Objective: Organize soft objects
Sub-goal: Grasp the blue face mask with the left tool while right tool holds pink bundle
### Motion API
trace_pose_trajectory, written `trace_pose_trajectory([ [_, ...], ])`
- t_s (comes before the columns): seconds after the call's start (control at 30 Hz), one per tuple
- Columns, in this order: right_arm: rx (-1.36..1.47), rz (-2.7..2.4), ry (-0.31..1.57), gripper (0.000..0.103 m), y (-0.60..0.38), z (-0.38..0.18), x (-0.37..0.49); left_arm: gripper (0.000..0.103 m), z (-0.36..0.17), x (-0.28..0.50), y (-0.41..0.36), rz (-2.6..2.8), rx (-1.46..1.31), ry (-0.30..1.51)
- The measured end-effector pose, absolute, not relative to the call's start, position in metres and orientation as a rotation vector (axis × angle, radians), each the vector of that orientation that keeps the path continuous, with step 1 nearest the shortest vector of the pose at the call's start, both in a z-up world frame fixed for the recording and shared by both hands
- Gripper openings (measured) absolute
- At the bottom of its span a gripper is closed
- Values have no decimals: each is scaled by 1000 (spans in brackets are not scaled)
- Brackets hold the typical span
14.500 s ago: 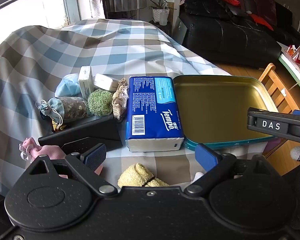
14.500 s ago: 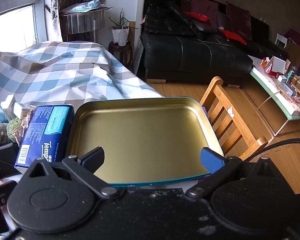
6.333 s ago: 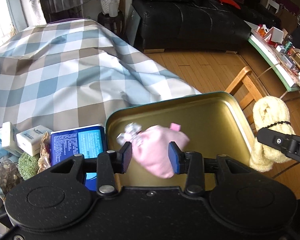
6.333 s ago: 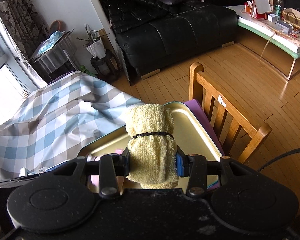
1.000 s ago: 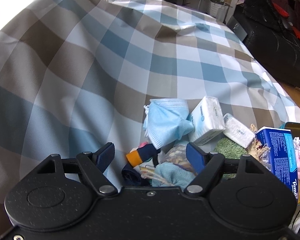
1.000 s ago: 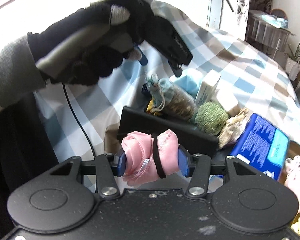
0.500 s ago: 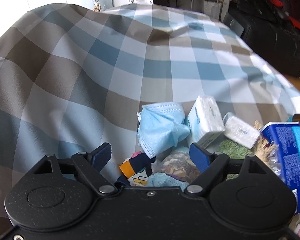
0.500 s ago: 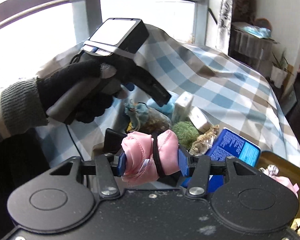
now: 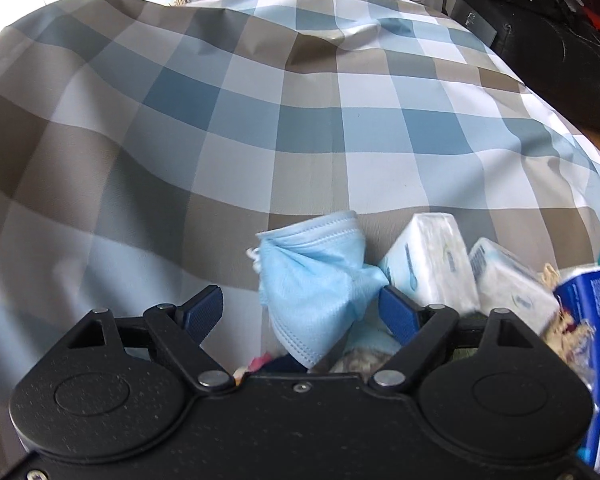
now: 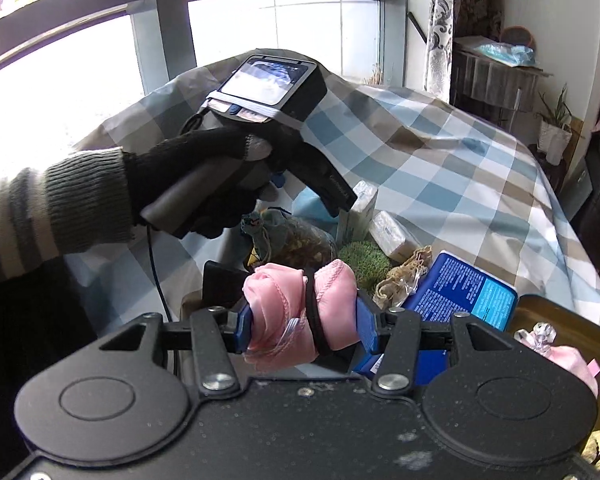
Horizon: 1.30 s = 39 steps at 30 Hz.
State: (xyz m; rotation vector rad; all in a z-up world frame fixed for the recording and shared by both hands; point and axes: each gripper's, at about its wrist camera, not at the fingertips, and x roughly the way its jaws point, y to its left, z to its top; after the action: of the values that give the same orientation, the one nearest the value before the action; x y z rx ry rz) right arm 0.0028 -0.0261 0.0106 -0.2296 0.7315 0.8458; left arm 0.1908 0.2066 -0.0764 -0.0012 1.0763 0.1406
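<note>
The right gripper (image 10: 305,328) pinches a pink cloth roll (image 10: 300,312) between its blue fingers (image 10: 365,327), held above the checked tabletop (image 10: 440,168). Beyond it lie a green scrubber (image 10: 364,260), a blue tissue pack (image 10: 464,292) and the gold tray (image 10: 560,316) (a pink pouch (image 10: 568,360) inside). The left gripper (image 9: 300,312) has its fingers spread, a blue face mask (image 9: 316,280) between them, apparently unpressed, beside white tissue packets (image 9: 428,264).
</note>
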Motion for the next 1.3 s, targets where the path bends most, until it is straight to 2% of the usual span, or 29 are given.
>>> trace_pose_trajectory([
  [0.17, -208, 830, 779, 50, -24, 2, 11, 81, -85, 195, 212, 123, -45, 1090],
  [0.33, -197, 836, 812, 50, -17, -4, 16, 76, -82, 196, 220, 123, -98, 1073],
  [0.43, -202, 845, 817, 50, -13, -7, 15, 67, -82, 197, 225, 121, -132, 1075],
  [0.83, -221, 838, 818, 50, -10, -13, 12, 73, -83, 199, 234, 109, -206, 1072],
  [0.9, -224, 837, 811, 50, -10, -13, 12, 66, -83, 198, 235, 118, -211, 1065],
  [0.93, -228, 835, 807, 50, -10, -13, 11, 53, -82, 198, 235, 115, -215, 1062],
  [1.13, -236, 810, 771, 50, -14, -11, 10, 44, -77, 196, 236, 121, -222, 1044],
  [1.3, -213, 767, 727, 50, -24, -4, 14, 43, -68, 191, 236, 135, -227, 1022],
])
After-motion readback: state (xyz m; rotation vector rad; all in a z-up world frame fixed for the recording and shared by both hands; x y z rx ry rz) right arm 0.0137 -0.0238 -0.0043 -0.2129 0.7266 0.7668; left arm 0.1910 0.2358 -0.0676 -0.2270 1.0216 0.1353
